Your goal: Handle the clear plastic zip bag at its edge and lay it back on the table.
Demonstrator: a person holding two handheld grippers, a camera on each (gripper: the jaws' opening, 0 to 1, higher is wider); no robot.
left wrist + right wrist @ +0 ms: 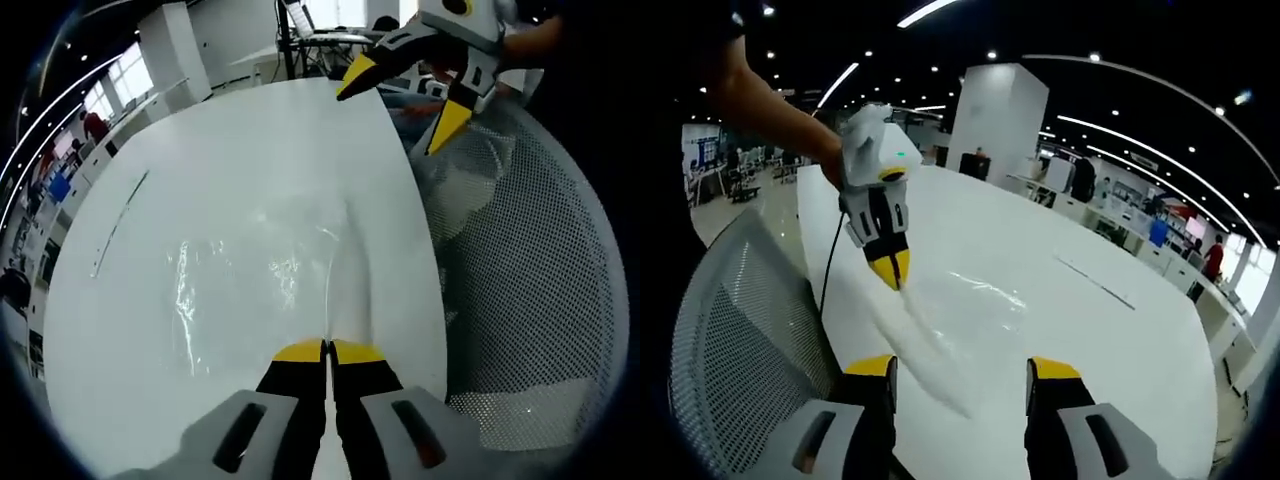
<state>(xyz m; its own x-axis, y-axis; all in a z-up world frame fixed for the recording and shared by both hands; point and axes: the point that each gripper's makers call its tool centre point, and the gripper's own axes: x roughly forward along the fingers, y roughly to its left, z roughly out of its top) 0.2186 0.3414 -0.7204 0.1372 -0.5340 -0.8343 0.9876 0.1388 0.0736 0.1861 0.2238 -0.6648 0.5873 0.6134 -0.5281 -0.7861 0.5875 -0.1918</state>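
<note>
The clear plastic zip bag (262,268) lies crinkled on the white table (230,130), and its near edge is pinched in my left gripper (326,350), whose yellow-tipped jaws are shut on it. In the right gripper view that left gripper (890,272) points down with the bag (962,322) trailing from its tips onto the table (1040,240). My right gripper (962,368) is open, its jaws wide apart over the bag's near end and holding nothing. From the left gripper view it hovers open (405,98) above the table's far right edge.
A grey mesh chair back (530,250) stands against the table's side, also seen at the left as the chair (730,330). A thin dark line (120,215) marks the tabletop. A person's arm (770,105) holds the left gripper. Desks and people fill the office behind.
</note>
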